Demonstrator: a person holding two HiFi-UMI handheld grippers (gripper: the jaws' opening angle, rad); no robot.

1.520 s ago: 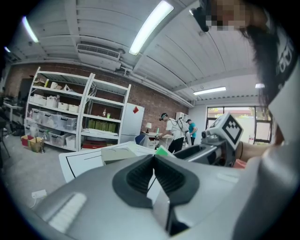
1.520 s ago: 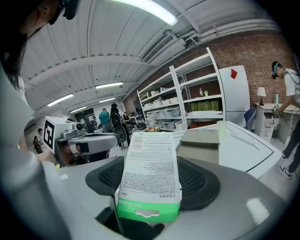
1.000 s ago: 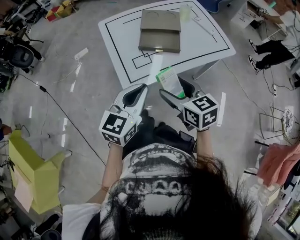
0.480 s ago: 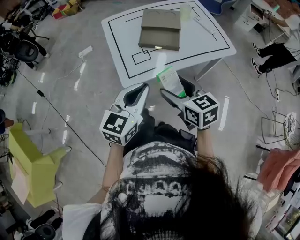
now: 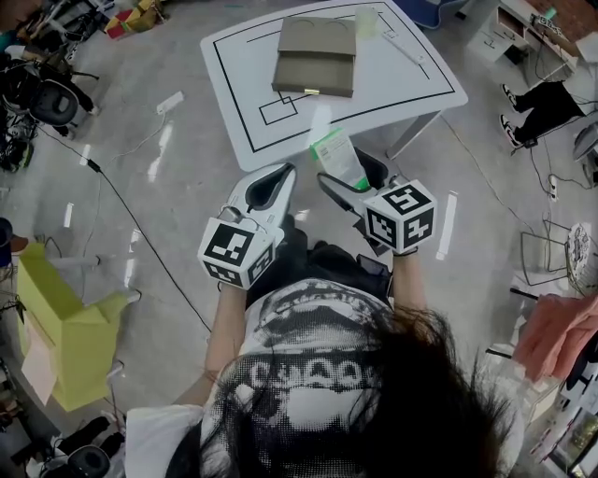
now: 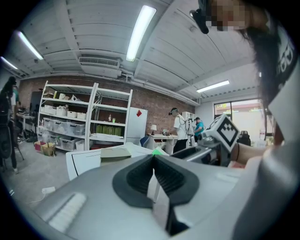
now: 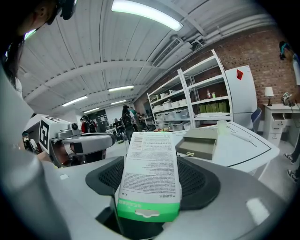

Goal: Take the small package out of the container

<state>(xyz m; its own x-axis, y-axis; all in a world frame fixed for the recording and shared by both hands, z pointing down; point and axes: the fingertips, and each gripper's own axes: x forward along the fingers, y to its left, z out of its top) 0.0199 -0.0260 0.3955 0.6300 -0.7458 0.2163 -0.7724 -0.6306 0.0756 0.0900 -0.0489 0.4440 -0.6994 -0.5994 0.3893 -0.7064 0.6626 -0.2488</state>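
Right gripper (image 7: pixel 151 190) is clamped on the package (image 7: pixel 149 159) by its near end. Long axis runs straight out along the jaws, toward the table (image 5: pixel 416 79). Left gripper (image 6: pixel 153 177) is pressed together, nothing in it. Package is out of the container (image 5: pixel 316 58), well apart from it; only 1 hand carries it, the right.

Container (image 5: pixel 316 56) on table (image 5: pixel 411 89) ahead, pkg (image 5: pixel 336 155) in R hand-held gripper (image 5: pixel 348 175), L hand-held gripper (image 5: pixel 277 177) beside

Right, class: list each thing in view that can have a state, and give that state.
left gripper: shut, empty.
right gripper: shut on small package.
small package: gripped, out of the container.
container: on the table, looks closed.
cup: upright on the table.
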